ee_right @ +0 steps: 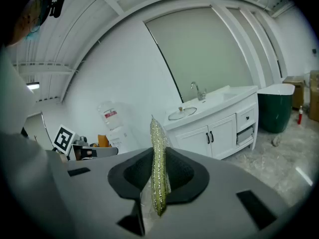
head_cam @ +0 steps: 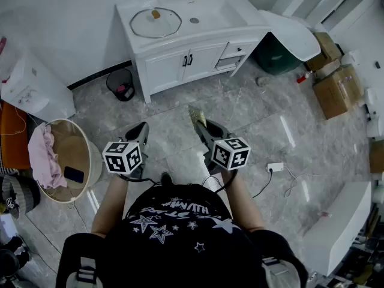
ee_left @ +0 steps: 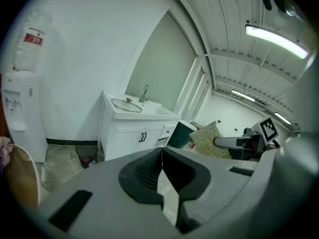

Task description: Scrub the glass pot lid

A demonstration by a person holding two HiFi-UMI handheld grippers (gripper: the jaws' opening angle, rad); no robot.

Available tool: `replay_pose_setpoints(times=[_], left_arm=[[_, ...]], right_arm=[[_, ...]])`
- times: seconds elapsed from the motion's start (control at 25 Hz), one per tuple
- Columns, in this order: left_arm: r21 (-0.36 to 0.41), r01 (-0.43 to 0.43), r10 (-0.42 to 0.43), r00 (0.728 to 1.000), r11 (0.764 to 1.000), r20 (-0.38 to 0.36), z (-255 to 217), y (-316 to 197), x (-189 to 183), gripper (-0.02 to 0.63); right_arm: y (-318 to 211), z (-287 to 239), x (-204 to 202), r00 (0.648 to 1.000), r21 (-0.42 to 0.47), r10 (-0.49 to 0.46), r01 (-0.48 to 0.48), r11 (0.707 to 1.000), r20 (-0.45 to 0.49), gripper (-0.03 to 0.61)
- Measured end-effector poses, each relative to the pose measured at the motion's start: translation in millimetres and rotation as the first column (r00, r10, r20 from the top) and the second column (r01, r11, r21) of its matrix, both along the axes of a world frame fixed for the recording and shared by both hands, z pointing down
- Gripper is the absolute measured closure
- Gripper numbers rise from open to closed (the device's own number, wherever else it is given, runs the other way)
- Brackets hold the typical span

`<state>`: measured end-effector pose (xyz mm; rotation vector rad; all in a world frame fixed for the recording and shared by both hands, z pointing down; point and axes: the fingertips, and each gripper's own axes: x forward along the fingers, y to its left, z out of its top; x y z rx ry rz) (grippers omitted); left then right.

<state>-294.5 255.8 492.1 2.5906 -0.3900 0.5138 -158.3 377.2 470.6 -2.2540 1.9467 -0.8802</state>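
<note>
The glass pot lid (head_cam: 155, 23) with a brown knob lies flat on the white vanity counter (head_cam: 135, 11), left of the sink basin; it also shows as the lid (ee_left: 126, 105) and the lid (ee_right: 182, 113), far ahead of both grippers. My right gripper (head_cam: 201, 126) is shut on a gold glittery scrub pad (ee_right: 158, 153), which stands upright between the jaws and pokes out as the pad (head_cam: 198, 116). My left gripper (head_cam: 139, 132) is shut with nothing in it, its jaws meeting at the tip (ee_left: 161, 154). Both are held low over the floor, well short of the vanity.
A small black bin (head_cam: 122, 84) stands left of the vanity. A round basket (head_cam: 81, 155) with pink cloth and a water dispenser (head_cam: 30, 86) are at the left. A green bin (head_cam: 276, 56), cardboard boxes (head_cam: 336, 89) and a power strip (head_cam: 275, 167) lie to the right.
</note>
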Motion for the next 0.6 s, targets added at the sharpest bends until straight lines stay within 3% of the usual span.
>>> replay_pose_setpoints(times=[0.32, 0.6], left_arm=[[0.051, 0.028, -0.029, 0.999, 0.998, 0.018, -8.8, 2.2, 4.7, 0.604], [0.041, 0.032, -0.033, 0.999, 0.999, 0.013, -7.5, 7.4, 1.6, 0.604]], right_arm=[[10.0, -7.9, 9.0, 1.000, 0.018, 0.007, -0.007, 1.000, -0.004, 0.511], [12.5, -7.9, 1.0, 1.000, 0.014, -0.005, 0.005, 1.000, -0.001, 0.511]])
